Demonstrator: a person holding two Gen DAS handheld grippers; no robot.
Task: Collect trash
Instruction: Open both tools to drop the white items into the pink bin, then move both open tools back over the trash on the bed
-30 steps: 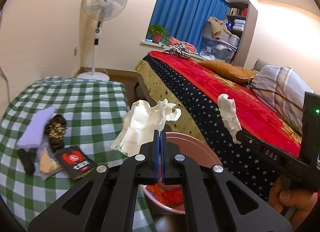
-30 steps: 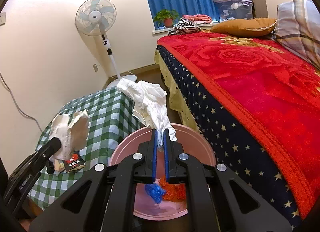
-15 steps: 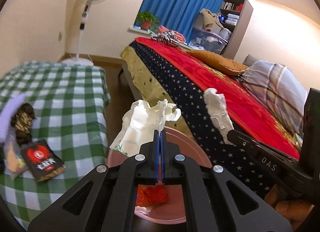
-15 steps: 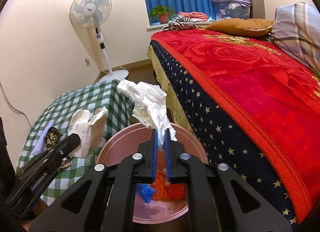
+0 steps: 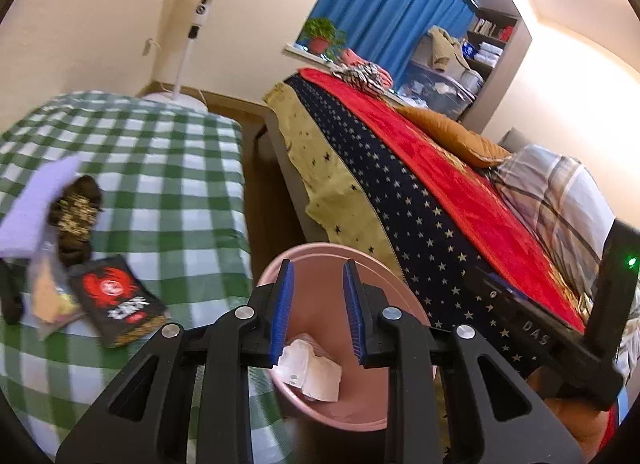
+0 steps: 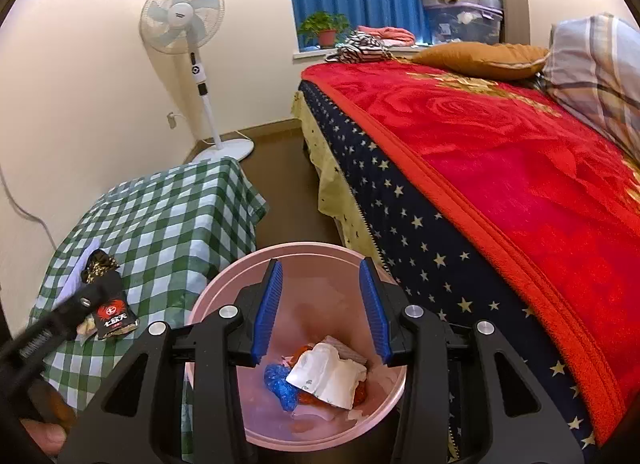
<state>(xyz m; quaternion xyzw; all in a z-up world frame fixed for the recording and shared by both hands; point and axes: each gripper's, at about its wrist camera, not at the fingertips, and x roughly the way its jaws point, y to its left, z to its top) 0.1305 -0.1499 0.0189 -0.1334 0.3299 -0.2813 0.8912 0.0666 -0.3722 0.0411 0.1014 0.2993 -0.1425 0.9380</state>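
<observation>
A pink bin (image 5: 304, 268) (image 6: 224, 276) stands on the floor between the checked table and the bed. White crumpled paper (image 5: 310, 370) (image 6: 328, 374) lies in it on blue and red scraps (image 6: 280, 384). My left gripper (image 5: 318, 312) is open and empty over the bin. My right gripper (image 6: 320, 312) is open and empty over the bin too. A black and red snack packet (image 5: 118, 300) (image 6: 114, 314), a clear wrapper (image 5: 48, 300) and a dark patterned wrapper (image 5: 76, 211) (image 6: 98, 264) lie on the table.
The green checked table (image 5: 160, 167) (image 6: 168, 215) is to the left, with a lilac cloth (image 5: 36, 207) on it. The bed with a red blanket (image 5: 440, 183) (image 6: 500, 151) is to the right. A standing fan (image 6: 188, 31) is by the wall.
Both grippers opened and let go of their white paper, which dropped into the pink bin. The left gripper tilted toward the bin.
</observation>
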